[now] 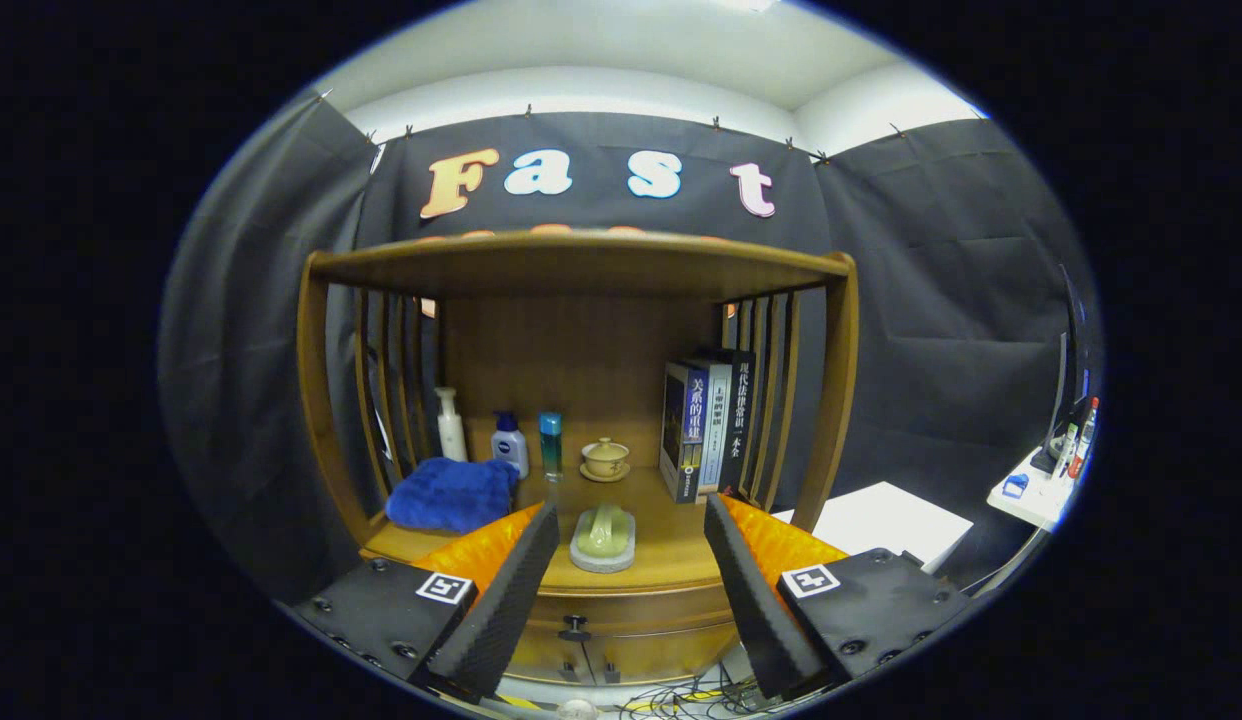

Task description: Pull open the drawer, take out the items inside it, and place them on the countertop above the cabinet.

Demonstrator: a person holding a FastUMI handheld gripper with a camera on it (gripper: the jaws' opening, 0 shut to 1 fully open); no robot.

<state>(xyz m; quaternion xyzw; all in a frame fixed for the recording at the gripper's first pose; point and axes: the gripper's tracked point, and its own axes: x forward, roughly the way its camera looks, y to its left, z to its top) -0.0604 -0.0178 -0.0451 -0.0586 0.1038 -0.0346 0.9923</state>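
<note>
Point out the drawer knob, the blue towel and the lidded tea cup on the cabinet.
drawer knob (574,629), gripper view, on the dark knob's face, between the open gripper (631,585) fingers.
blue towel (451,494), gripper view, middle of the folded cloth.
lidded tea cup (606,457), gripper view, on the cup's body.

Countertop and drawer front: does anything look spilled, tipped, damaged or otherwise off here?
Nothing stands out. The bottles, lidded cup and books stand upright on the countertop; the blue cloth lies bunched beside the bottles, the green item sits flat. The drawer looks closed. The gripper is open, holding nothing.
</note>
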